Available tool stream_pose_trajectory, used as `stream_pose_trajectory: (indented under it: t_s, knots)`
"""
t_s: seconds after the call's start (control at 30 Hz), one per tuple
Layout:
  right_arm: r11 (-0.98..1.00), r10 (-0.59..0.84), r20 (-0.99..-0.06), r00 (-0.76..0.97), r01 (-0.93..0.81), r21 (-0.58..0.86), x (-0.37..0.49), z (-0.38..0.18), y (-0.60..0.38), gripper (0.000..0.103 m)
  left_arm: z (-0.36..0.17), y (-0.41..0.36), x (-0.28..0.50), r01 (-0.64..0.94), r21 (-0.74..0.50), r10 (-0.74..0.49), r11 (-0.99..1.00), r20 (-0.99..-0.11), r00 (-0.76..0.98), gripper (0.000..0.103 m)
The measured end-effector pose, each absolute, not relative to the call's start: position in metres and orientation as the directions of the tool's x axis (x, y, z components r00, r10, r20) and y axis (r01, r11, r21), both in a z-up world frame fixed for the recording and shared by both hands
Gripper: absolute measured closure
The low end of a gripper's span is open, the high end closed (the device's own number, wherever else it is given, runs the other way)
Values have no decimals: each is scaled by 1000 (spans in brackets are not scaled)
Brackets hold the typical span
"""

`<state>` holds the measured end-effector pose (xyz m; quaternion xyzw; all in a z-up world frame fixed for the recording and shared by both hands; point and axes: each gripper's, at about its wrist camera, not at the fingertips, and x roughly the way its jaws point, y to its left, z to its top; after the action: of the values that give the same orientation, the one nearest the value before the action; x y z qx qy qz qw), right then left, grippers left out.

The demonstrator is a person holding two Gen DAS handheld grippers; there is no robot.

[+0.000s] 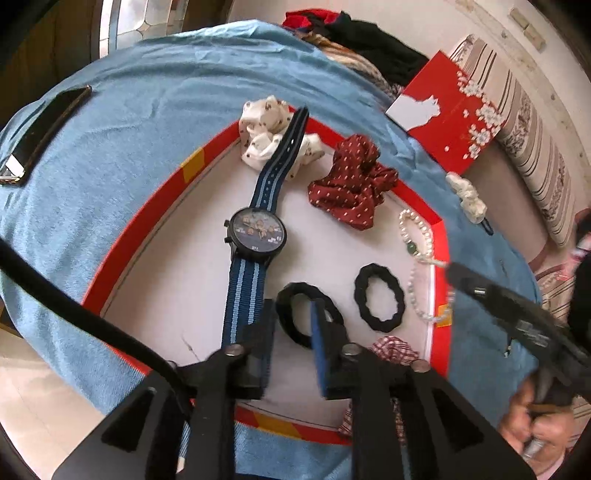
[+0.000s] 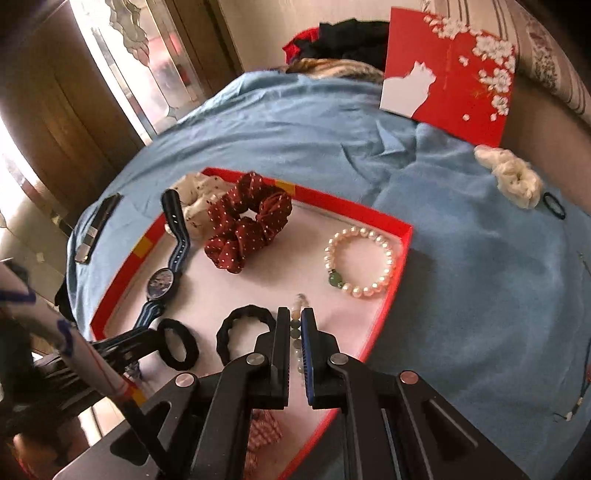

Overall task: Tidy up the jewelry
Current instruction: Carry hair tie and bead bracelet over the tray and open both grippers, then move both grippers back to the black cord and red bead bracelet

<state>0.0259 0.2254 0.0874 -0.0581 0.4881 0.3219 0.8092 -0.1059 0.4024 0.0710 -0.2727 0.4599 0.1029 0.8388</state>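
Home room: striped floral sofa cushion [image 1: 532, 147], clothes pile [image 2: 351, 33], blue cloth [image 2: 295, 125] over tabletop, wooden door [image 2: 55, 92].

Tray [image 2: 391, 225] showing red walls, white floor, yellow patches. Watch [image 1: 258, 232] wearing navy strap with light-blue stripes. One scrunchie [image 2: 247, 225] showing dark red with white dots, another [image 1: 266, 129] cream with small dark print. Two hair ties [image 1: 380, 297] reading black. Bracelet [image 2: 360, 262] showing white pearls, one green bead. Cloth [image 2: 461, 258] underneath showing light blue.
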Motion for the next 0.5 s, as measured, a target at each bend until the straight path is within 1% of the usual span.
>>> stream_pose_trajectory:
  t_s: [0.03, 0.1, 0.3, 0.33, 0.4, 0.43, 0.47, 0.5]
  knots:
    - [786, 463, -830, 312, -577, 222, 28, 84, 231, 96, 75, 403, -109, -422, -368, -76, 828, -821, 565, 78]
    - [789, 459, -833, 308, -573, 223, 34, 80, 240, 96, 83, 403, -117, -426, -366, -58, 827, -810, 584, 70]
    - [799, 458, -842, 286, -548, 248, 52, 69, 267, 96, 100, 403, -137, -434, -338, 1, 835, -788, 616, 62]
    - [801, 461, -842, 282, -541, 257, 55, 67, 270, 95, 102, 403, -140, -437, -331, 11, 836, -787, 617, 62]
    - [800, 479, -838, 260, -522, 295, 61, 67, 272, 86, 104, 401, -146, -446, -316, 30, 838, -788, 615, 61]
    - [800, 488, -834, 257, -514, 309, 63, 68, 270, 73, 105, 402, -147, -447, -313, 34, 838, -788, 615, 61]
    - [801, 499, -825, 265, -505, 322, 64, 73, 266, 63, 106, 401, -150, -448, -309, 39, 839, -787, 615, 61]
    - [802, 505, -818, 276, -500, 327, 64, 77, 260, 62, 107, 400, -153, -450, -304, 45, 840, -787, 615, 60]
